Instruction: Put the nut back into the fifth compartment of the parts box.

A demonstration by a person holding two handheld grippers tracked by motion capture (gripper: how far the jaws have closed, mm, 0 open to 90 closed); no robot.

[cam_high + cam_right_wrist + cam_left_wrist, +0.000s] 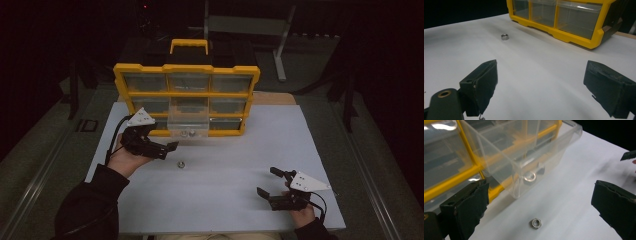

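Small silver hex nut (180, 163) lies flat on the white bench (220, 180), hole facing up, just in front of the pulled-out clear plastic drawer (188, 126) of the yellow-framed organiser box (186, 95); being squat and six-sided, it has no long axis I can make out. From the left hand-held gripper view the nut (536, 223) sits low on the bench between the two black padded jaws, which stand wide apart and touch nothing. The left hand-held gripper (162, 148) is held low over the bench near the organiser's lower left corner, jaws pointing right toward the nut, the person's left hand (126, 159) cupped under it, palm up, with a dark sleeve (90, 205) behind. The right hand-held gripper (267, 182) sits well apart from the nut, near the front right of the bench, jaws spread and empty, pointing left, the grey three-cornered plate (308, 182) on top. From its own view the nut (504, 37) is far ahead and to the left, with the organiser (564, 17) beyond. The clear drawer (524, 152) holds at least two more metal pieces, one a ring-like part (530, 176) seen through its front wall. The organiser stands upright with a yellow carry handle (189, 45) on top. The room around is dark; a grey metal stand (280, 45) is dimly visible behind the bench.
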